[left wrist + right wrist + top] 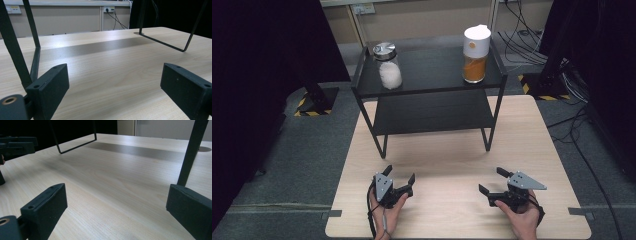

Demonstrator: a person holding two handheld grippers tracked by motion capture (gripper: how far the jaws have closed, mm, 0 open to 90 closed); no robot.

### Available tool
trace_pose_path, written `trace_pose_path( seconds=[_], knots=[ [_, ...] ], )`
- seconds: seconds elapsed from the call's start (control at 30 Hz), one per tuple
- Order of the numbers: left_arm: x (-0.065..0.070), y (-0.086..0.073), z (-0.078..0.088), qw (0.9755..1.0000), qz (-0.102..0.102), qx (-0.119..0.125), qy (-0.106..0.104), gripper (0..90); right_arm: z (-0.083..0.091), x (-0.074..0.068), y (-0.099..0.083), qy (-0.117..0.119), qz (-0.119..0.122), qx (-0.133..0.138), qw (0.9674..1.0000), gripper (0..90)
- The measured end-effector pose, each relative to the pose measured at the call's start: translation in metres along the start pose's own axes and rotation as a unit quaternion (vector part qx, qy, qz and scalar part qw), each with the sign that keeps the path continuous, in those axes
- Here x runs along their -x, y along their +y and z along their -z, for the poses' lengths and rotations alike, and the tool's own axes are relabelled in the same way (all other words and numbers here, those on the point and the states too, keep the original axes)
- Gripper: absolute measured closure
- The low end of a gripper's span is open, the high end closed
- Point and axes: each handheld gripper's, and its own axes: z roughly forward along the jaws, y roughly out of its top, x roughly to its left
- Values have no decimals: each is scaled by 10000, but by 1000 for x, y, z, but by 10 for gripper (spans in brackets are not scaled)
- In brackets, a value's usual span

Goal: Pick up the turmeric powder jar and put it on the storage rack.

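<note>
The left tongs (399,180) rest low over the near part of the table (452,160), jaws spread wide with nothing between them. The right tongs (493,182) sit level with them, well apart to the side, jaws equally wide and also empty. A broad strip of bare wood lies between the two, and more bare wood stretches ahead of both up to the feet of the black rack (432,95).

In the left gripper view, the rack's near leg (15,50) rises just beyond the left jaw, close to it, while the far foot loop (170,42) stands well ahead and to the right; open table fills the gap between the jaws. In the right gripper view, a rack leg (191,152) stands just beyond the right jaw, and the other foot loop (75,145) lies far ahead to the left. The left tongs (15,146) show at that view's left edge.

On the rack's top shelf, well ahead of and above both tongs, a glass jar of white grains (388,66) stands near the left edge, ahead of the left tongs, and a white-lidded jar of orange powder (475,54) stands near the right edge, ahead of the right tongs. The lower shelf (432,115) is bare.

The table's near edge lies just behind both hands.
</note>
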Motion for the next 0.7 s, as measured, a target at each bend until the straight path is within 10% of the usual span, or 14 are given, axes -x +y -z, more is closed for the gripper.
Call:
trace_pose_path(
  seconds=[0.7],
  knots=[
    [0, 0, 0, 10000, -12, -6, -15, 77, 0, 1, 0, 43, 19, -11, 10000, 36]
  ],
)
